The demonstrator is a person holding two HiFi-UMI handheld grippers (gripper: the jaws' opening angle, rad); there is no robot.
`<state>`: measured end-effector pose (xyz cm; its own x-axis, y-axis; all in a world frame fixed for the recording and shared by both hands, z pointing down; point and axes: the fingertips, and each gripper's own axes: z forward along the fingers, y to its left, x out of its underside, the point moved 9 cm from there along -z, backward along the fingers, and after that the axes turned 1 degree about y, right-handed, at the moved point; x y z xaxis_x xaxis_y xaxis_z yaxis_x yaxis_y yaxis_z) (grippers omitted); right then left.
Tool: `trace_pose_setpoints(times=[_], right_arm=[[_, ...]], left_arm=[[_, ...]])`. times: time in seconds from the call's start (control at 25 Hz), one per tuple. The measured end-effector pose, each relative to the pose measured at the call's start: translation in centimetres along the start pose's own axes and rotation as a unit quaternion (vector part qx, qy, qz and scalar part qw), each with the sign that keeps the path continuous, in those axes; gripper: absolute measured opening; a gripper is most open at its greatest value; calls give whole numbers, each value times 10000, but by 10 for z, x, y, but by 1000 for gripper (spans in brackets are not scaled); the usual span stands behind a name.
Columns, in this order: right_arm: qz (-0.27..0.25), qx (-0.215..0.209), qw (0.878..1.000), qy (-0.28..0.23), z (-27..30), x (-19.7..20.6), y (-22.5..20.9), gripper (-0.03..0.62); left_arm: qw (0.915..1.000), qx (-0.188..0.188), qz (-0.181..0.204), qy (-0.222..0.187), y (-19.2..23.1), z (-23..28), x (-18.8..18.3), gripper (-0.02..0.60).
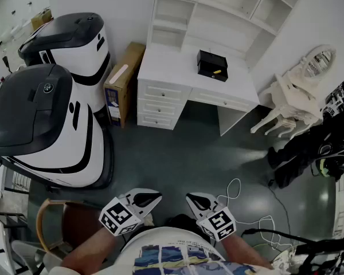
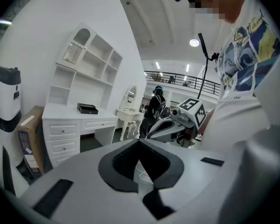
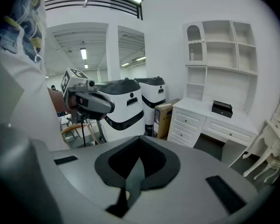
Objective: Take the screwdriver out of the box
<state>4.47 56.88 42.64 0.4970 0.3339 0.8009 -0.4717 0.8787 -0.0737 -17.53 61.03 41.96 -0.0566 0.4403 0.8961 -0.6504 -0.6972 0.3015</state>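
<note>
An open black box (image 1: 212, 65) sits on the white desk (image 1: 166, 62) far across the room, with a yellow-handled screwdriver (image 1: 217, 71) lying in it. The same box (image 2: 87, 108) looks small in the left gripper view, and the box (image 3: 221, 108) also appears at the right of the right gripper view. Both grippers are held close to my body, far from the desk. My left gripper (image 1: 152, 199) is shut with nothing in it. My right gripper (image 1: 193, 199) is likewise shut and empty. Each gripper view catches the other gripper beside it.
Two large white and black machines (image 1: 51, 113) stand at the left, a cardboard carton (image 1: 123, 82) beside the desk. A white ornate chair (image 1: 289, 105) and a person in dark clothes (image 1: 315, 145) are at the right. Cables (image 1: 246, 211) lie on the dark floor. A wooden chair (image 1: 63, 225) is near my left.
</note>
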Motion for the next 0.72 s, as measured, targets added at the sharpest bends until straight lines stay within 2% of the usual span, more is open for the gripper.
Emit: trace_pose_setpoints(times=[0.2, 0.4, 0.56, 0.72], right_arm=[[82, 242, 9997, -6, -4, 5, -16, 23], [142, 280, 9995, -66, -2, 6, -41, 23], [202, 265, 9992, -217, 9, 0, -79, 23], [242, 295, 9984, -410, 27, -10, -135, 25]], left_arm=[[9998, 163, 137, 9, 14, 16, -4, 14], [9997, 175, 138, 20, 21, 41, -15, 14], [9995, 115, 273, 138, 35, 68, -35, 14], [9989, 40, 401, 246, 65, 103, -60, 14]])
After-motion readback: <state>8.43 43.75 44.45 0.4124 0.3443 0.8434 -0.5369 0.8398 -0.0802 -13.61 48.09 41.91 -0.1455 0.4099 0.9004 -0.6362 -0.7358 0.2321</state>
